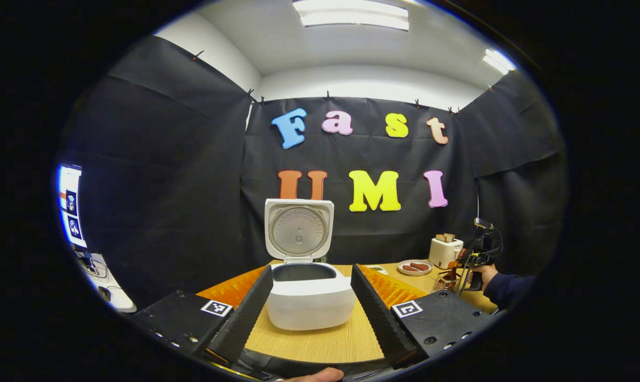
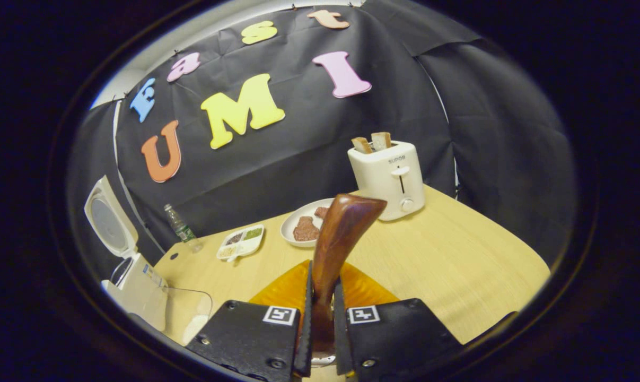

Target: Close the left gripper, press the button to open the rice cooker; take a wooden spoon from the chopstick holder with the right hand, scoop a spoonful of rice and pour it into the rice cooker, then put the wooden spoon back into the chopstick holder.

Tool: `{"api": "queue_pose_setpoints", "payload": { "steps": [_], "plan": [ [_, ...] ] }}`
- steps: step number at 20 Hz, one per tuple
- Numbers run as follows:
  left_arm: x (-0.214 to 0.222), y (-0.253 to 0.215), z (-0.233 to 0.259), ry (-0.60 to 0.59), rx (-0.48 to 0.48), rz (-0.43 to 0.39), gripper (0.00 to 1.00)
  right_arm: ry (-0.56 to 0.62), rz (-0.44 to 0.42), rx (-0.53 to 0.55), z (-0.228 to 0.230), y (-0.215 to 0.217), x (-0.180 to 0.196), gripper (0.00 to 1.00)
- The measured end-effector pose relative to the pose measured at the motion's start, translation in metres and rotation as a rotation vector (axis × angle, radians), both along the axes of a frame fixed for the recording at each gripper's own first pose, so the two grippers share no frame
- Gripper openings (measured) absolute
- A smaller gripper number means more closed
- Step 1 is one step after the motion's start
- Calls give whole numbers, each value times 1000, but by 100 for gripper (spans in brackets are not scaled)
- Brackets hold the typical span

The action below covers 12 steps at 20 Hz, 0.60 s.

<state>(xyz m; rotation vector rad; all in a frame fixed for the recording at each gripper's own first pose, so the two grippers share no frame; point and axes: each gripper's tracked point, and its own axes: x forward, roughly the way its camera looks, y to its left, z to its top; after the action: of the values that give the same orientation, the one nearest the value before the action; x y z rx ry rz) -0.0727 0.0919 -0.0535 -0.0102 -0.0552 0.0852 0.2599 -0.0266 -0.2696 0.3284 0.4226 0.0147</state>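
Note:
The white rice cooker (image 1: pixel 309 300) stands on the wooden table straight ahead of my left gripper (image 1: pixel 312 269), its lid (image 1: pixel 298 231) raised upright and the inner pot showing. The left gripper is open, its fingers wide apart with nothing between them. My right gripper (image 2: pixel 322 286) is shut on a brown wooden spoon (image 2: pixel 341 233), whose broad end sticks up past the fingers. In the right gripper view the open rice cooker (image 2: pixel 134 286) sits at the far left. In the left gripper view a hand (image 1: pixel 484 273) holds the right gripper (image 1: pixel 476 260) over a dark wire holder (image 1: pixel 448 281) at the right.
A white toaster (image 2: pixel 388 178) with two bread slices stands at the back right, and a plate of meat (image 2: pixel 304 225) lies beside it. A divided tray of grains (image 2: pixel 240 241) and a water bottle (image 2: pixel 181 228) sit near the wall. A clear bowl with rice (image 2: pixel 192 313) stands by the cooker.

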Motion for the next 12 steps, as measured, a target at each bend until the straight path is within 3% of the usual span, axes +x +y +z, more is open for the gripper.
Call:
{"api": "queue_pose_setpoints", "payload": {
  "steps": [4,9,12],
  "plan": [
    [-2,1,-4,18,17,8,94,-77,59,-33,38,14,-15,17],
    [-6,-3,1,5,15,-10,94,-177,92,-186,88,20,-28,13],
    [-8,-4,3,0,12,-12,94,-219,84,-203,114,32,-41,10]
  ]
}}
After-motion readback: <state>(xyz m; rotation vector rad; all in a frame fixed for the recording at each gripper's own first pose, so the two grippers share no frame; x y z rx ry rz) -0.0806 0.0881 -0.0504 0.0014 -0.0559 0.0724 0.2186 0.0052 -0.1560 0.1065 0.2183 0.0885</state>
